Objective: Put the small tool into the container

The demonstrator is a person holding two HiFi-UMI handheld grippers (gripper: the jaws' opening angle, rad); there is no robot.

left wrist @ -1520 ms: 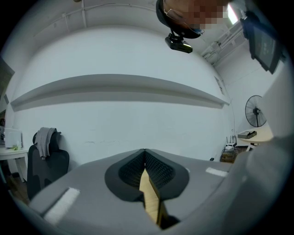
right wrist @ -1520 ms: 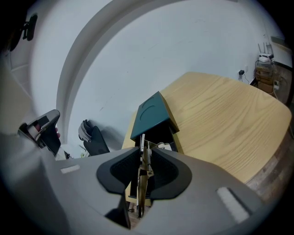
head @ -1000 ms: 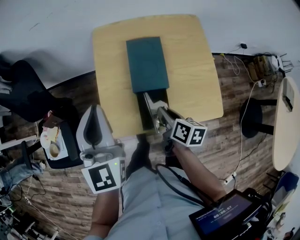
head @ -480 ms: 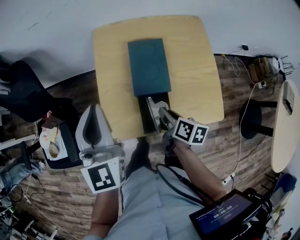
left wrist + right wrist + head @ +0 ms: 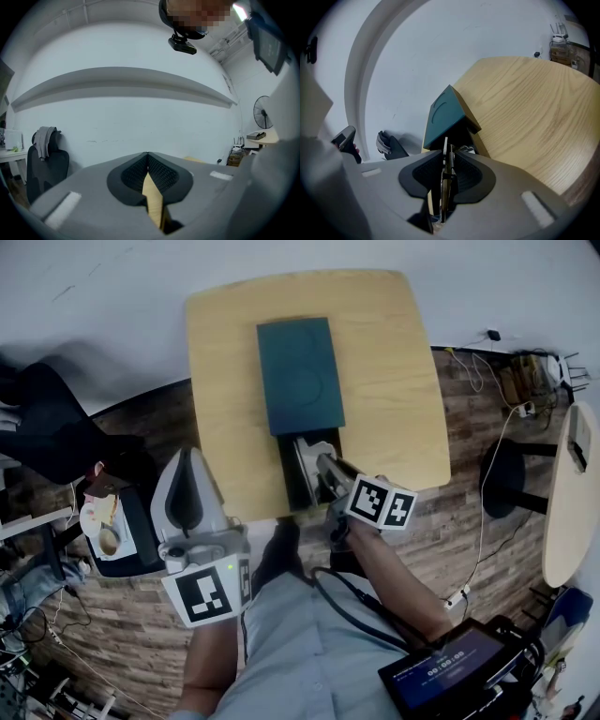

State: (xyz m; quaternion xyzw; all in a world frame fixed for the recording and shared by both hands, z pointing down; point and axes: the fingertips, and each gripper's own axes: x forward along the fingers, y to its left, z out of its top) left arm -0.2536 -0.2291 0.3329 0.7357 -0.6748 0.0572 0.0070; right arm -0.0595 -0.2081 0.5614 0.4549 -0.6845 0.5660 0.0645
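A teal container (image 5: 300,376) lies lengthwise on the light wooden table (image 5: 394,381), its black inner tray (image 5: 291,479) slid out toward me. My right gripper (image 5: 315,463) is over that open tray, shut on a small metal tool (image 5: 307,456). In the right gripper view the tool (image 5: 448,161), with a spring on it, stands upright between the pads of the right gripper (image 5: 444,157), just before the teal lid (image 5: 444,115). My left gripper (image 5: 187,465) is held off the table's near left corner. In its own view the left gripper (image 5: 147,157) is shut, with nothing between the pads.
A black office chair (image 5: 47,432) and a small stand with odds and ends (image 5: 108,526) are on the left. A black stool (image 5: 506,474), a second table (image 5: 572,493) and floor cables (image 5: 487,456) are on the right. A tablet (image 5: 450,667) hangs at my lower right.
My right gripper has rolled slightly with the tool still in it, staying over the open tray. The left gripper has not moved.
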